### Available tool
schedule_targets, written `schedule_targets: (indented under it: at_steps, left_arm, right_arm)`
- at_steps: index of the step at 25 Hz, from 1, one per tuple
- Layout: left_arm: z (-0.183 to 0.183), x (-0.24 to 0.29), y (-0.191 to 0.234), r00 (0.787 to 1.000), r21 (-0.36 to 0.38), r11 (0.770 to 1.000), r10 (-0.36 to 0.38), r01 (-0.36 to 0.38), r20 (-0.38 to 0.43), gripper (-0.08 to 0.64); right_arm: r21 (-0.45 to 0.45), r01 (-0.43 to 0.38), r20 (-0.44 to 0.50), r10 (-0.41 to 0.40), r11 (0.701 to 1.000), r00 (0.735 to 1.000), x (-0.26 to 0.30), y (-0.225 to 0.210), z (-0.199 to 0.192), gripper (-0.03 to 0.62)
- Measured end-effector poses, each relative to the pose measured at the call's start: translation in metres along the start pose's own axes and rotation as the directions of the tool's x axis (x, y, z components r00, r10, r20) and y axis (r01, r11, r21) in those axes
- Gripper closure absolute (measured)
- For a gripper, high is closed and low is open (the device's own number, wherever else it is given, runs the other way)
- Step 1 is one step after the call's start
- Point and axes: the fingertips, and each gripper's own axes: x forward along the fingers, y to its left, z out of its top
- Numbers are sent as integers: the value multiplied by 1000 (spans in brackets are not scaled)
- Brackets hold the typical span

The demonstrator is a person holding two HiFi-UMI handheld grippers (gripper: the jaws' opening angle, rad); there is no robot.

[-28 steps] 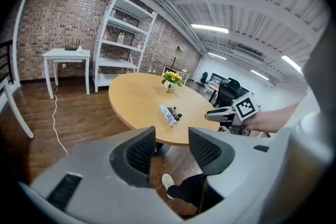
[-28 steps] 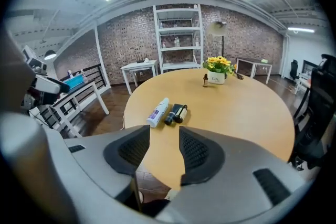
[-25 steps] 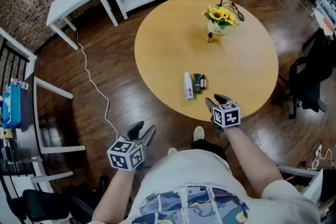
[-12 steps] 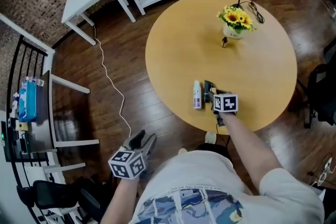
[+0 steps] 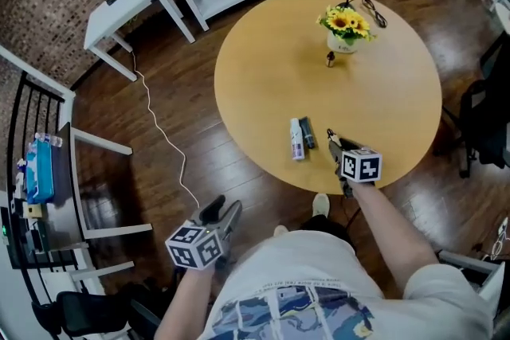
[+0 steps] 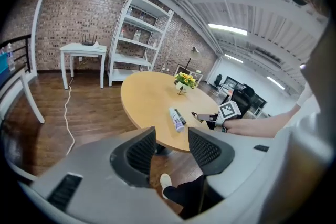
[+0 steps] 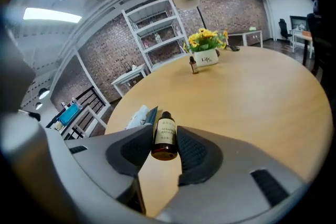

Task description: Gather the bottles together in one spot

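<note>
R gripper (image 7: 164, 140) jaws just closed, clamped on amber bottle (image 7: 166, 131) at label, near other 2 bottles (image 5: 300, 137) on tabletop (image 5: 374, 76); prob glass, light, slick, so grip mid-body. L gripper (image 6: 169, 147) apart, empty

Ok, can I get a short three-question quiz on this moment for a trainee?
1. True or false: the left gripper holds a bottle.
2. What is between the jaws of the right gripper?
3. Fill in: on the table, the white bottle lies beside a dark ____.

Key:
1. False. Its jaws stand apart and empty, off the table.
2. A small brown bottle. The jaws have just been closing on it.
3. tube.
</note>
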Motion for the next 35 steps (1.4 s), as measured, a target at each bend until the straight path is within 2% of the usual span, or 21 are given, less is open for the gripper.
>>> schedule_targets:
  at_steps: [3, 5, 6, 8, 10, 12, 13, 14, 15, 18, 19, 21, 24, 27, 28, 30, 33, 35]
  left_arm:
    - [4, 13, -21, 990, 3, 990, -143, 143, -6, 356]
    - [8, 23, -48, 959, -28, 958, -285, 285, -5, 357]
    - [12, 26, -66, 932, -53, 930, -364, 363, 2, 357]
    - [22, 31, -104, 857, -115, 850, -515, 514, 22, 359]
    - [32, 33, -145, 761, -195, 741, -647, 642, 47, 359]
    - [40, 34, -182, 667, -284, 626, -742, 727, 72, 360]
    - [42, 33, -196, 632, -320, 582, -771, 748, 78, 360]
    - [41, 32, -207, 611, -343, 555, -788, 758, 77, 360]
    - [39, 32, -214, 601, -354, 544, -796, 761, 69, 361]
    - [27, 34, -226, 599, -378, 549, -801, 746, 19, 420]
    - [23, 36, -229, 596, -384, 548, -803, 743, 7, 471]
    - [20, 41, -236, 587, -378, 547, -810, 747, -11, 480]
    - [25, 54, -243, 586, -324, 565, -810, 759, -41, 483]
    - [43, 70, -258, 582, -224, 578, -812, 785, -54, 483]
    - [49, 77, -263, 591, -171, 592, -804, 787, -65, 483]
    - [62, 95, -273, 625, -45, 630, -776, 775, -88, 483]
    - [88, 130, -283, 692, 141, 679, -716, 720, -91, 483]
    - [108, 159, -289, 746, 260, 709, -662, 656, -76, 483]
  right_arm:
    - [-5, -27, 92, 28, 1000, 995, -58, 26, 3, 430]
    - [-19, -44, 169, 47, 999, 985, -103, 53, 7, 430]
    - [-36, -53, 208, 60, 998, 976, -125, 70, 9, 430]
    - [-93, -63, 284, 87, 994, 955, -167, 108, 13, 430]
    - [-173, -49, 348, 107, 984, 931, -202, 144, 16, 431]
    - [-255, -9, 396, 113, 967, 911, -229, 174, 16, 430]
    - [-297, 19, 412, 110, 955, 904, -239, 186, 13, 430]
    - [-334, 45, 422, 107, 941, 900, -246, 196, 10, 430]
    - [-364, 66, 425, 102, 929, 899, -251, 204, 6, 430]
    - [-407, 103, 404, 78, 908, 911, -259, 212, -10, 430]
    - [-417, 116, 396, 66, 902, 916, -259, 209, -14, 430]
    - [-438, 135, 382, 49, 889, 923, -257, 198, -19, 430]
    - [-475, 148, 373, 45, 868, 927, -249, 184, -15, 428]
    - [-489, 129, 364, 67, 863, 929, -239, 164, 0, 420]
    - [-488, 121, 359, 73, 865, 931, -236, 154, 5, 417]
    - [-480, 109, 343, 71, 871, 937, -229, 130, 12, 400]
    - [-431, 85, 316, 62, 898, 947, -219, 85, 23, 396]
    - [-403, 72, 296, 56, 913, 953, -216, 51, 33, 396]
